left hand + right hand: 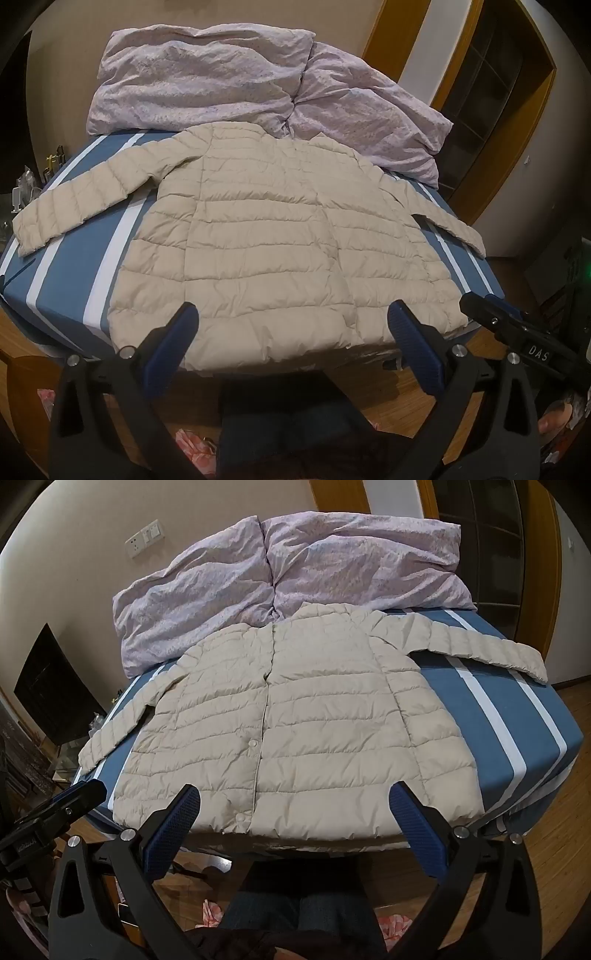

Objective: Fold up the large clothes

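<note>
Two grippers hang over the near edge of the bed (66, 266), both with fingers spread wide and pinching nothing. The jacket (266, 236) lies flat and face up, its long axis running from hem at 6 o'clock to collar at 12. The left gripper (293, 325) sits over the hem's middle; the right gripper (295, 805) is likewise at the hem. Sleeves reach out toward 9 and 3, each seemingly nearer its own-side gripper, though the fisheye bends distances.

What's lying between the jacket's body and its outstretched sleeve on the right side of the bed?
Nothing: only bare blue-and-white striped sheet shows between the jacket body and that sleeve, clearest in the right wrist view.
</note>
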`<state>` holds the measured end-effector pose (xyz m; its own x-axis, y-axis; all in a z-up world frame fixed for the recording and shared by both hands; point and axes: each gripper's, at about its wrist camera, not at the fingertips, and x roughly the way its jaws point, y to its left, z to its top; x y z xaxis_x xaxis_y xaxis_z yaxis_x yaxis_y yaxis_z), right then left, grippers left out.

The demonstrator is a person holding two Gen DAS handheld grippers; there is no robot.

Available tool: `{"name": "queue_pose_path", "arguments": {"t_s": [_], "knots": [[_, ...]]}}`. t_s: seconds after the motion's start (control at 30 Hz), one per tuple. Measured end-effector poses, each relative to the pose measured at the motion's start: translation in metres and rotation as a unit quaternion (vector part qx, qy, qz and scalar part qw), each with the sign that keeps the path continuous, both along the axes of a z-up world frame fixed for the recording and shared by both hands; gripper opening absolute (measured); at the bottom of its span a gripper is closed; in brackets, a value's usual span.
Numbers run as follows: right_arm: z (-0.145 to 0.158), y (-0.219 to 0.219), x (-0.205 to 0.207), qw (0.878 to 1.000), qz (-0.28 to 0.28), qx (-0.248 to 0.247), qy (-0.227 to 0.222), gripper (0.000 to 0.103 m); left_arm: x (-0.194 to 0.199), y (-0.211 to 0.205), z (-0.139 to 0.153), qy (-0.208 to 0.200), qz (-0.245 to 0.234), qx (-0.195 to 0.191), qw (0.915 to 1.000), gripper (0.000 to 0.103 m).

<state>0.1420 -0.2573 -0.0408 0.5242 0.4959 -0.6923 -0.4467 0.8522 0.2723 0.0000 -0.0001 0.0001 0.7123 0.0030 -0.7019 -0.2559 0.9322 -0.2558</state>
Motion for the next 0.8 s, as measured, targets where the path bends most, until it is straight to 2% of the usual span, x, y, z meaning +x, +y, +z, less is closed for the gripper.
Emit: {"name": "queue_pose_path", "arguments": {"t_s": [0.8], "knots": [[-0.0006,0.0,0.0012,1.0,0.0,0.002,0.004,0.102,0.0001,0.0,-0.0001,0.001,-0.001,0.0,1.0,0.101]]}}
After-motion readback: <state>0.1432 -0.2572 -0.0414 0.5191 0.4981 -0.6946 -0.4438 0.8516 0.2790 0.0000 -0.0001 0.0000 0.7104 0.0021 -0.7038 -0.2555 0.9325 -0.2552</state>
